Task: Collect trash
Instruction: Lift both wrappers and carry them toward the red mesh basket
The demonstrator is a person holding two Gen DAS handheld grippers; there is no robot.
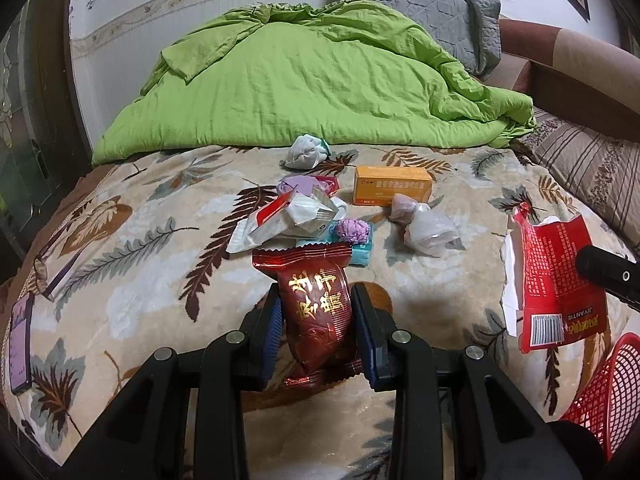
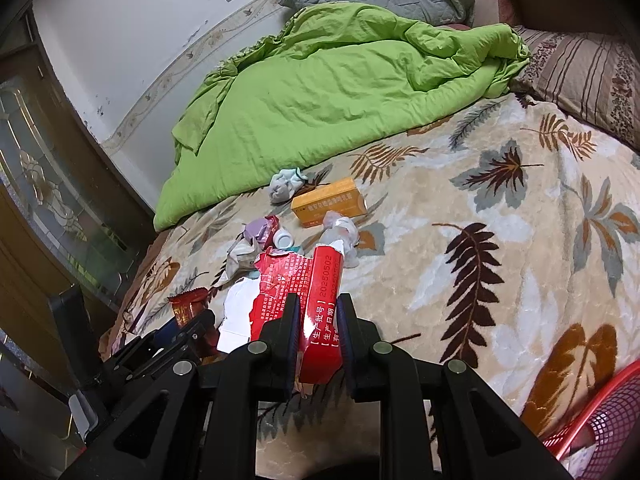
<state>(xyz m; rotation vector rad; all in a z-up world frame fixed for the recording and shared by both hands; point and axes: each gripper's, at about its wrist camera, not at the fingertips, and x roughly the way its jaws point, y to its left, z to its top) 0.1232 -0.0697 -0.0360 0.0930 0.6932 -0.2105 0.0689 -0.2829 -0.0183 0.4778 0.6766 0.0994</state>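
Our left gripper [image 1: 318,316] is built from matte black plastic: thick angular linkage arms with triangular cut-outs, spreading wide toward the camera. Four round silver pivot pins sit along the arms, two on each side. The jaws are flat black plates faced on the inside with dark blue ribbed pads.

Our right gripper [image 2: 318,326] has the same make: black angular arms, four silver pins, dark blue ribbed lining on the jaws. From the left wrist view, its side shows as a rounded black body with a small silver screw. From the right wrist view, the left gripper's black frame shows a pale grey part low on its side.
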